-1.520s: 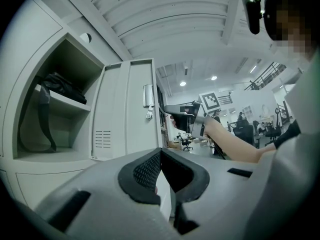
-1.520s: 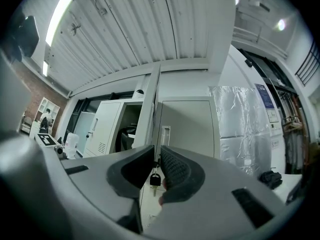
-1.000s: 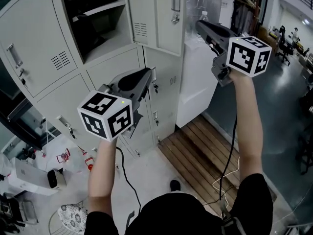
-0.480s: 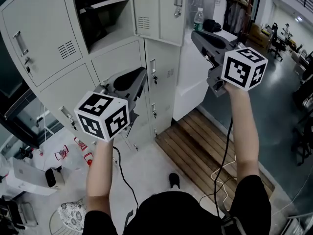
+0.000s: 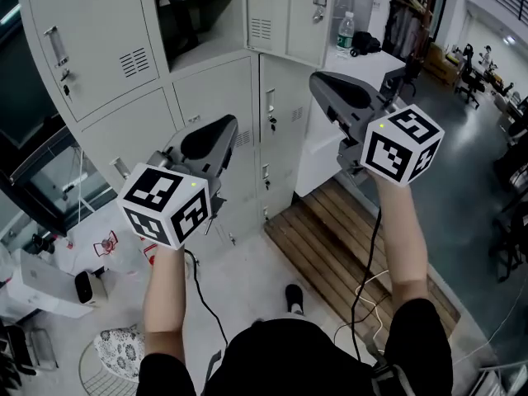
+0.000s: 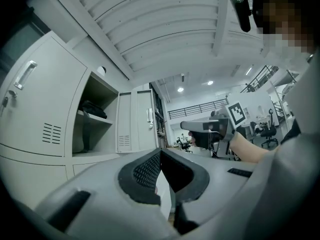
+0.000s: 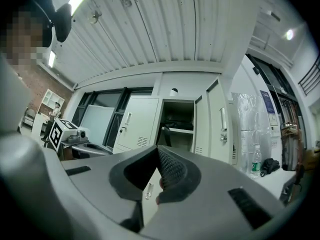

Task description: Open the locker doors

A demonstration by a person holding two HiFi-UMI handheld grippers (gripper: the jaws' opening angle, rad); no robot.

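Note:
A bank of light grey lockers (image 5: 210, 97) stands ahead. One upper door (image 5: 289, 11) hangs open, and dark things lie in its compartment (image 5: 198, 11). The doors to its left (image 5: 91, 48) and below (image 5: 285, 114) are closed. My left gripper (image 5: 224, 130) is held out in front of the lower closed doors, apart from them, shut and empty. My right gripper (image 5: 318, 81) hovers below and to the right of the open door, touching nothing, also shut and empty. The same open compartment (image 6: 92, 119) (image 7: 177, 124) shows in both gripper views beyond the closed tips (image 6: 160, 153) (image 7: 158, 149).
A white counter (image 5: 330, 147) to the right of the lockers carries a water bottle (image 5: 346, 33) and a black bag (image 5: 363, 44). A wooden pallet (image 5: 346, 254) lies on the floor below. At the lower left are a wire basket (image 5: 115, 361) and a white device (image 5: 49, 283).
My right gripper has come down and to the left, away from the open door. The left gripper has stayed roughly level as the head view swung up the lockers.

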